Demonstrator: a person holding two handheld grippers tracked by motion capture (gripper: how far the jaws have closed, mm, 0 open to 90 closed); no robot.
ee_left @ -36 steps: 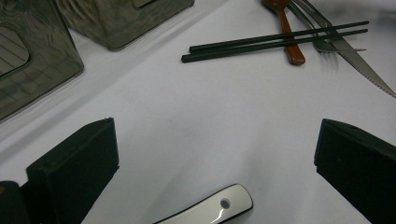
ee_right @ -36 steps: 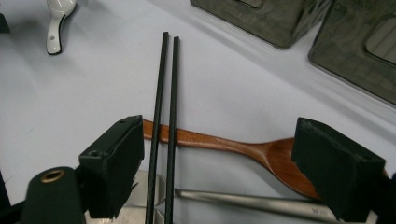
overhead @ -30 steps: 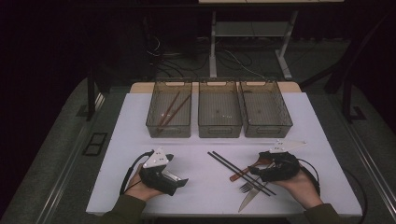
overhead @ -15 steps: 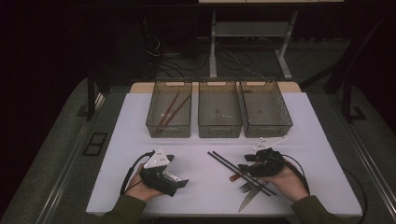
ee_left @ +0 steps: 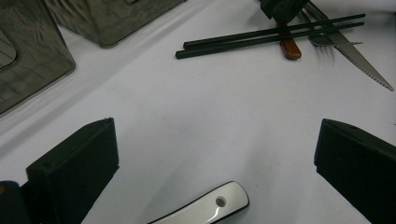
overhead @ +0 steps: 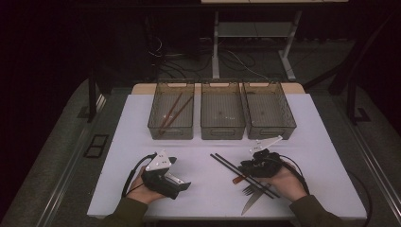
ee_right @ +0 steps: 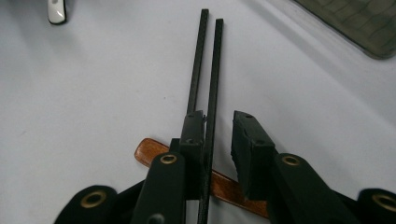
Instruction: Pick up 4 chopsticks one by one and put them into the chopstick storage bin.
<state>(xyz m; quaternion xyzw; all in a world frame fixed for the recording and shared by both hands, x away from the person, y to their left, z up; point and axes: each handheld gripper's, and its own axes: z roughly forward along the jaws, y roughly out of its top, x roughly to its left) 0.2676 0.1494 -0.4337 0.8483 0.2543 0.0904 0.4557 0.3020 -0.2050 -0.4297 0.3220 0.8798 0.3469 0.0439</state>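
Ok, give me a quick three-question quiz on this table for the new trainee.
1. Which of the three bins holds the brown chopsticks? A left, B middle, C right.
2. True or false: the black chopsticks lie across the knife.
3. Fill in: the left tongs stand ____.

Key: 1 A, the left bin. 2 true. 3 open.
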